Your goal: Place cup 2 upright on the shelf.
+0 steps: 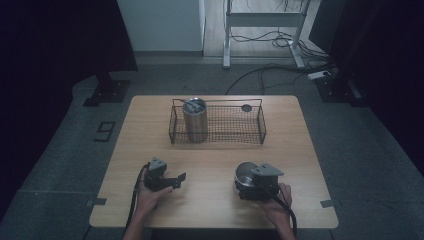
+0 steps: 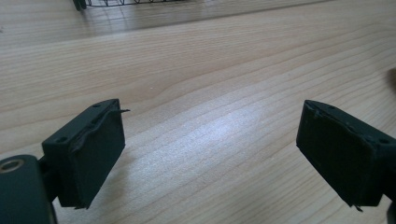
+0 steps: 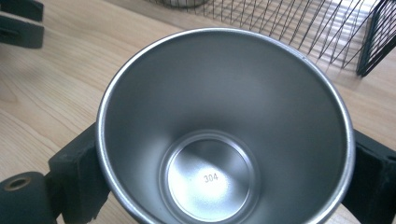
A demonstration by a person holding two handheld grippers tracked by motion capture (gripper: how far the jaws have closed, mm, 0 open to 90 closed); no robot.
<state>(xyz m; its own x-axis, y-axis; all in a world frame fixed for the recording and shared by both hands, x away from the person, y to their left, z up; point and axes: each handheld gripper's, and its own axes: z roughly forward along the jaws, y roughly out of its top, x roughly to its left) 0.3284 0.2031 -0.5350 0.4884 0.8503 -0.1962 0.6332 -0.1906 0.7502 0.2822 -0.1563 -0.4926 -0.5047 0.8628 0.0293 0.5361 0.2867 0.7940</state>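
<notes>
- Steel cup, plain brushed metal with a round open mouth (image 3: 224,140), stands upright on the near right of the light wooden table (image 1: 210,160), between the two black pads of the right gripper (image 1: 250,186).
- Right gripper view: both pads lie against the cup's outer wall on opposite sides, so the gripper pinches the cup. Grip low on the wall, mouth up; judged a hold meant to lift it without tipping.
- A "304" stamp is readable on the cup's inside bottom; the cup is empty.
- Left gripper (image 1: 172,180) rests on the near left of the table, well apart from the cup, jaws spread with bare wood between them. Judged idle, kept clear of the working hand.
- Black wire basket, long and rectangular (image 1: 218,131), sits at the far middle of the table. Judged the likely destination, since a like vessel is already there.
- Tall steel tumbler with a lid (image 1: 195,120) stands upright in the basket's left end; the right end is free.
- Small dark round thing (image 1: 246,107) lies by the basket's far rim; cannot tell what it is.
- Count: two grippers, two steel vessels, one basket, one table.
</notes>
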